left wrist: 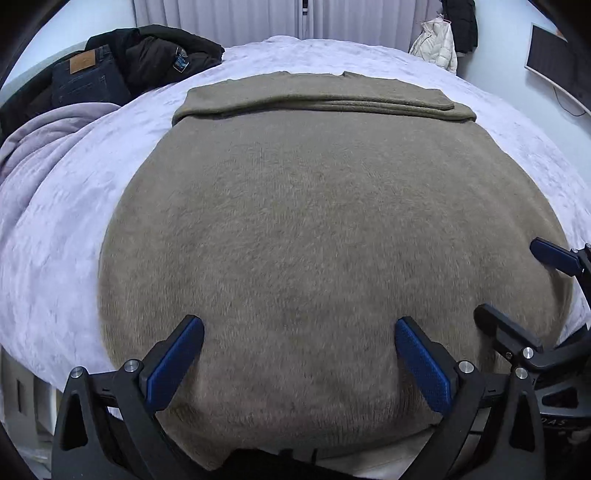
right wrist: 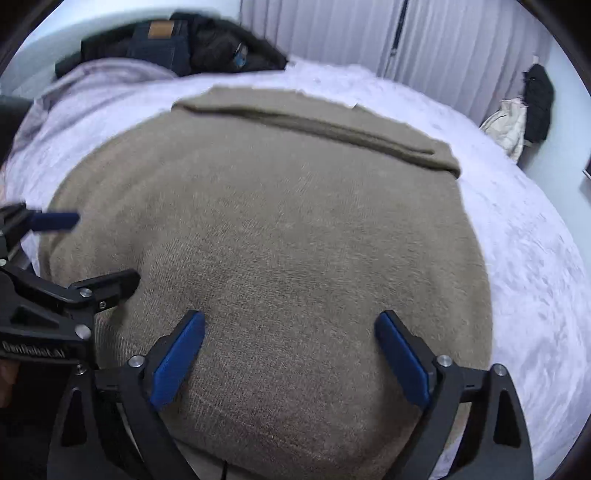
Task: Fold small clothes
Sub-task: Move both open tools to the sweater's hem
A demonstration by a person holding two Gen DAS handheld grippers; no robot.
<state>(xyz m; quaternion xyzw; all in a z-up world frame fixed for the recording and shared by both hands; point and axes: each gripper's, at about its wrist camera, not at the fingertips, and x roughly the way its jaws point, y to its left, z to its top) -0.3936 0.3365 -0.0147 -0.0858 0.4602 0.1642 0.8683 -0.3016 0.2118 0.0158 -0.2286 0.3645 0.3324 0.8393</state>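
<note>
- Lying flat on the bed [left wrist: 55,229], the sweater [left wrist: 295,221] spreads forward from both grippers; its near hem sits just under the fingers and its far end, with a sleeve folded across it, lies toward the curtains [left wrist: 236,18].
- The sweater's long axis runs away from the fingers, from hem to folded sleeve band [left wrist: 314,103]; its short axis runs across, between the two grippers.
- The left gripper [left wrist: 299,354] is spread wide over the sweater's near-left part, holding nothing; the blue pads [left wrist: 173,365] stand apart with bare knit between them.
- The right gripper [right wrist: 290,354] is likewise spread wide and empty, over the sweater's near-right part; whether its tips touch the cloth I cannot tell.
- Both grippers sit side by side near the hem, so neither is clearly nearer to it; each is nearer its own hem corner.
- My judgement: the next fold likely brings the hem toward the sleeve band, so each gripper must find the hem edge below its fingers, which is mostly hidden behind the gripper bodies.
- Beyond the sweater's right edge the bed is bare cover; left of it a rumpled blanket [left wrist: 44,140] and dark clothes [left wrist: 122,62] lie well apart from the sweater.
- The bed's near edge runs close under the hem, so little room is left on that side.
</note>
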